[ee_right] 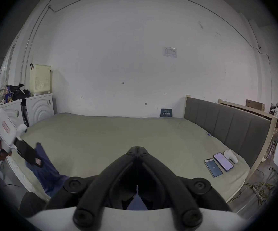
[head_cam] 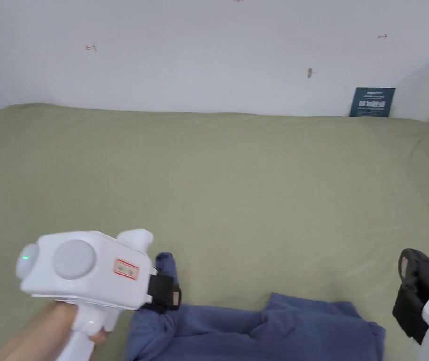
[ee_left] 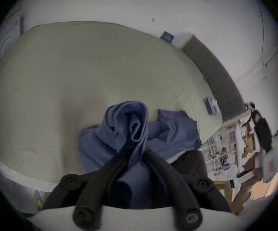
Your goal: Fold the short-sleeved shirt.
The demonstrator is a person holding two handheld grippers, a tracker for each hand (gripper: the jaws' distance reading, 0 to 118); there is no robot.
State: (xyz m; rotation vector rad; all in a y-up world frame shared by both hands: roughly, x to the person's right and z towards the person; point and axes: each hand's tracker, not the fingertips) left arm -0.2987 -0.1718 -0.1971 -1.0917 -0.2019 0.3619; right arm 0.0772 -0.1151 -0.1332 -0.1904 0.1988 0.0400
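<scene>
Near edge of the bed [head_cam: 237, 188]: we see the blue shirt [head_cam: 274, 333] crumpled.
Left claw [ee_left: 133, 151]: clamped on a bunched shirt fold, lifted.
Right claw [ee_right: 137, 148]: jaws together, right of the shirt.

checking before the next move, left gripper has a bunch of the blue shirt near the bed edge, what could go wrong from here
1. The left gripper pinches a rolled bunch of the crumpled blue short-sleeved shirt, so several layers may lift together and the shirt may not spread flat.
2. The shirt lies at the near edge of the olive-green bed sheet; a pull toward the person could drag it off.
3. The right gripper is shut with no cloth between its tips, so one-sided lifting may twist the shirt.
</scene>
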